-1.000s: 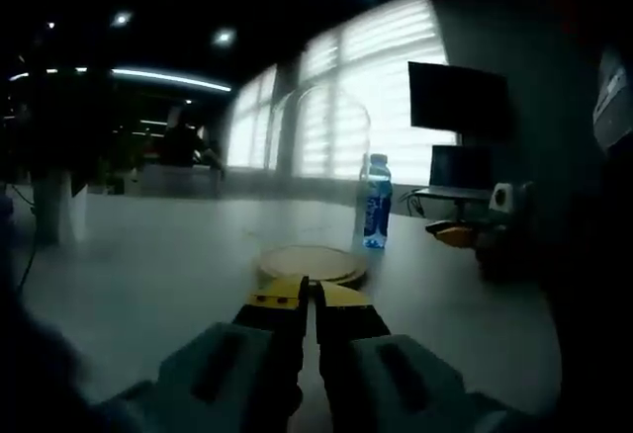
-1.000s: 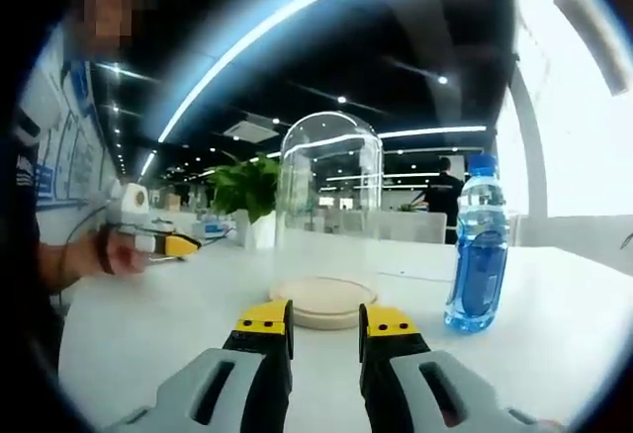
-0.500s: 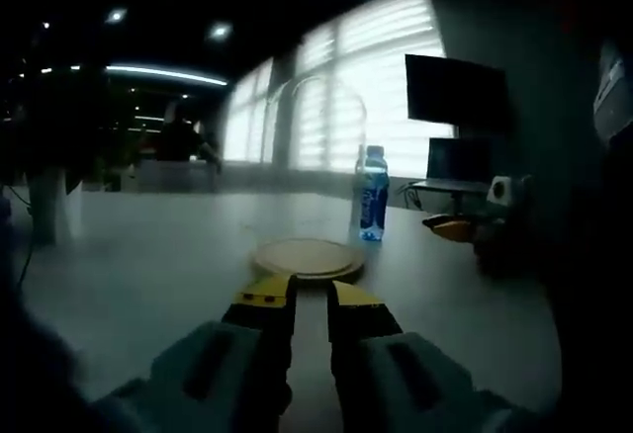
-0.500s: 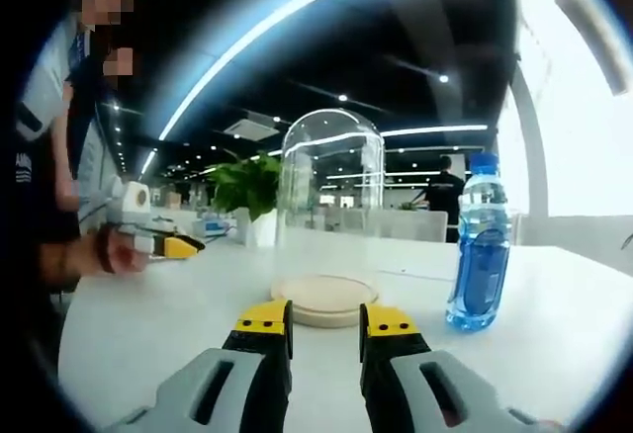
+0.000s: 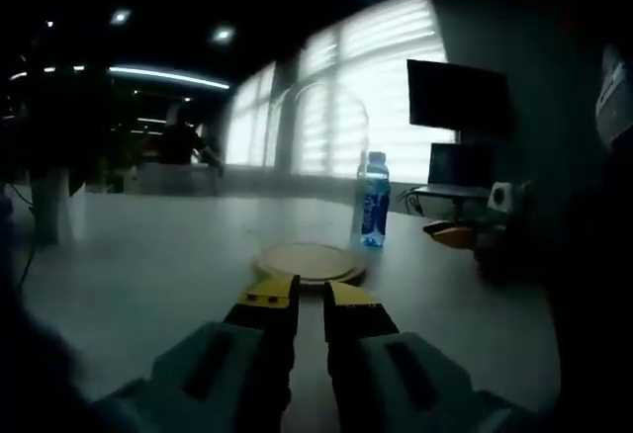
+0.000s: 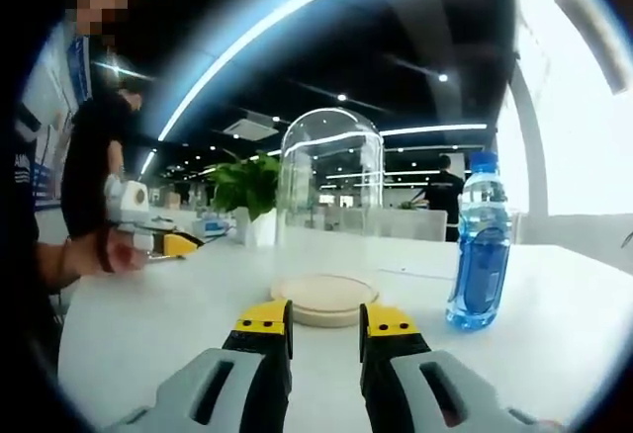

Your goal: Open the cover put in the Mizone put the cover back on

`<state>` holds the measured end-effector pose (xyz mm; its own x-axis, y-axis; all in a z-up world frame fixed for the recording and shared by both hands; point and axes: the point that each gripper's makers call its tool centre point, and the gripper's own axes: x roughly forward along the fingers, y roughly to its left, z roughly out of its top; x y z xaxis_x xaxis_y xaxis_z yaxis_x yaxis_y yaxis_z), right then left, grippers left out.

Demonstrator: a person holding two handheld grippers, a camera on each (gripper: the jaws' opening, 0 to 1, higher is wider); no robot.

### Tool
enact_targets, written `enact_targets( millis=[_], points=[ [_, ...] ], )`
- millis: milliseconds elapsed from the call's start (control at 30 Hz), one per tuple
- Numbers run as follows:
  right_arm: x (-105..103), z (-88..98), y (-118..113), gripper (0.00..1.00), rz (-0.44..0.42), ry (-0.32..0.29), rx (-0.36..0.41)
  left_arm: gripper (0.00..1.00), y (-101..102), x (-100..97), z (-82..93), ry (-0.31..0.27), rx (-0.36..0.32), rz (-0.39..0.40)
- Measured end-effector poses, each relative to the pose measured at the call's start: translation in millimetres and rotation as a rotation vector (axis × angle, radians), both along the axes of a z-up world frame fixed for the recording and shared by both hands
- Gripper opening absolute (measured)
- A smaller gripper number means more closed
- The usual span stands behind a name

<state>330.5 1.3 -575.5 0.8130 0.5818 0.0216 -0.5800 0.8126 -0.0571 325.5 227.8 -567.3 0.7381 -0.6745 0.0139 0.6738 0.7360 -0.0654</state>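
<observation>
The glass dome cover (image 6: 331, 206) sits on its wooden base (image 6: 324, 298), the Mizone bottle (image 6: 479, 245) beside it on the tabletop (image 6: 554, 314). The right tool (image 6: 322, 320) is part open, the left tool (image 5: 310, 295) slightly open; both are empty. Best to grip the dome squarely and lift it straight up so the base stays put.

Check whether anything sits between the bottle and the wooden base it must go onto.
Yes: the glass cover stands on the wooden base, enclosing it. The bottle stands on the table beside it, outside.
</observation>
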Motion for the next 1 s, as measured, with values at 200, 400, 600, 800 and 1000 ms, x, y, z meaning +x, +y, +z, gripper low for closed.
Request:
enact_targets(
  millis=[200, 400, 600, 800, 1000],
  points=[
    [0.3, -1.0, 0.1, 0.21, 0.001, 0.003, -0.002, 0.08, 1.9, 1.6, -0.7, -0.002, 0.008, 0.014],
    [2.1, -3.3, -1.7, 0.21, -0.006, 0.015, 0.004, 0.08, -0.1, 1.4, -2.5, 0.002, 0.018, 0.009],
    [1.8, -5.5, -0.4, 0.2, -0.005, 0.014, -0.016, 0.08, 1.5, 1.3, -1.0, -0.01, 0.024, 0.016],
    [1.4, -6.3, 0.9, 0.2, -0.005, 0.011, -0.029, 0.08, -0.9, 0.3, -3.9, -0.003, 0.036, 0.009],
    [0.7, -7.0, 2.5, 0.2, -0.003, 0.009, -0.039, 0.08, -4.2, -1.3, -6.0, -0.001, 0.049, -0.005]
  ],
)
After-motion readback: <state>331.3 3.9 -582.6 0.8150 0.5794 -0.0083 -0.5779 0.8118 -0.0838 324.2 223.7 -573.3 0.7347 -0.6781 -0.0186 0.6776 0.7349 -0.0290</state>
